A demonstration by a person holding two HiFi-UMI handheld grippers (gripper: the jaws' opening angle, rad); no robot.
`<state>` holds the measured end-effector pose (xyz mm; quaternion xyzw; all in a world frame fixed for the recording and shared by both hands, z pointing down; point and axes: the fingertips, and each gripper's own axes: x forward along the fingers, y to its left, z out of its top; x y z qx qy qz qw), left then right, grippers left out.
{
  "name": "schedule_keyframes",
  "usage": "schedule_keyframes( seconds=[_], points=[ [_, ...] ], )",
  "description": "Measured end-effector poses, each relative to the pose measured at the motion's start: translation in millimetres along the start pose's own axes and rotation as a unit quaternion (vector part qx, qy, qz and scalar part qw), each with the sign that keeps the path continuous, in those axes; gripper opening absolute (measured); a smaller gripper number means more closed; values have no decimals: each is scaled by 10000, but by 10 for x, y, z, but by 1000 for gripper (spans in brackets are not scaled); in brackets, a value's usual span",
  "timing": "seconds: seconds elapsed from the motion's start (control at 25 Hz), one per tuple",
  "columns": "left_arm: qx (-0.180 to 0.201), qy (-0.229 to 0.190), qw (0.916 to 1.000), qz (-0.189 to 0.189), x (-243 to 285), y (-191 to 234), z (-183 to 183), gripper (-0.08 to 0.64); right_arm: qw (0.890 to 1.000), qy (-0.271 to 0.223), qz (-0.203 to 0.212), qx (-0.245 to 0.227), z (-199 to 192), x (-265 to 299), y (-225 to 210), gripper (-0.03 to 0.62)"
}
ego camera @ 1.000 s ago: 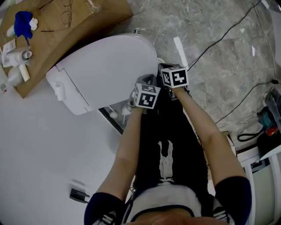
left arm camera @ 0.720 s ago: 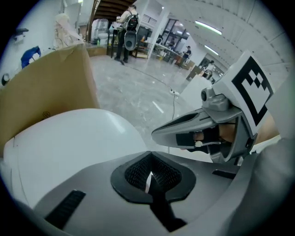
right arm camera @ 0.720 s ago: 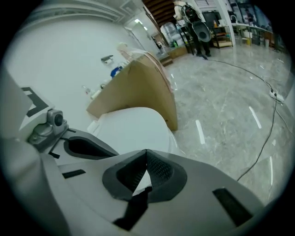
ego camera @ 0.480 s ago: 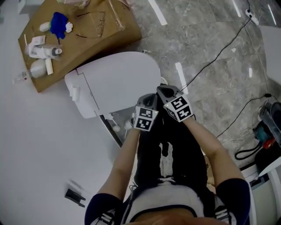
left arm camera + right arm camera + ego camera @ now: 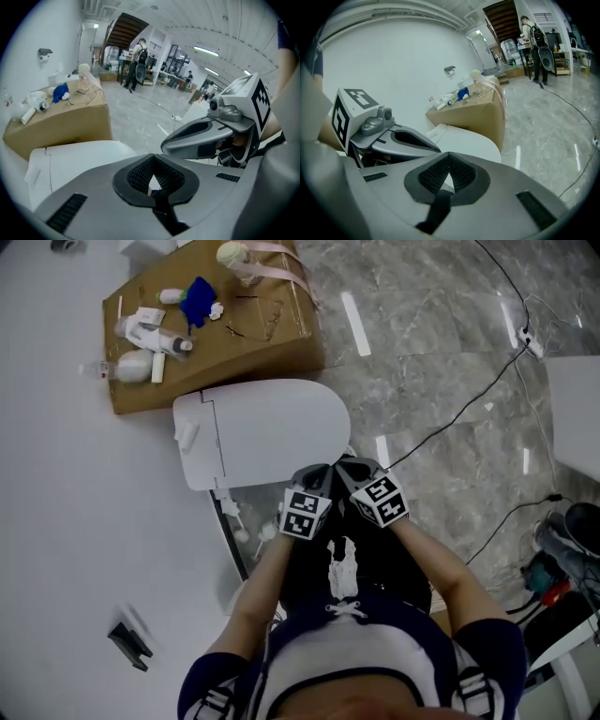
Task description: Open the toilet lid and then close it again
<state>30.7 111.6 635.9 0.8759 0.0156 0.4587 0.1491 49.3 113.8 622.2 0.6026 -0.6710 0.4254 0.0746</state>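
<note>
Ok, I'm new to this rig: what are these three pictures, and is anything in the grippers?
No robot here: a person stands holding a two-jaw gripper in each hand. The top-down picture comes from a camera on their head; the left gripper and right gripper carry the black-and-white marker cubes. The other two pictures come from cameras riding on each gripper, looking along its jaws. Both pairs of jaws are shut with nothing between them. The white toilet lid is down. Beside it stands a cardboard box with bottles and a blue object on top.
</note>
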Motion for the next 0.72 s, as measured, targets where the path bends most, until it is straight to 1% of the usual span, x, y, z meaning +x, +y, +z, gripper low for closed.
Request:
schedule_keyframes(
  seconds=[0.12, 0.24, 0.32, 0.4, 0.56, 0.72],
  points=[
    [156, -95, 9998, -28, -131, -39, 36, 8, 9999, -36, 55, -106, 117, -87, 143, 6],
    [314, -185, 9993, -32, -240, -91, 64, 8, 9989, -9, 84, -466, 160, -168, 266, 6],
    [269, -268, 9993, -20, -304, -95, 83, 8, 9977, 42, 94, -674, 164, -197, 327, 6],
    [189, -330, 9993, 21, -364, -76, 94, 8, 9969, 44, 79, -776, 187, -217, 364, 6],
    [77, -366, 9993, 87, -432, -33, 95, 8, 9962, -22, 5, -875, 231, -241, 374, 6],
    [106, -448, 9989, 62, -456, -54, 134, 8, 9960, -26, 3, -892, 261, -272, 408, 6]
  ],
)
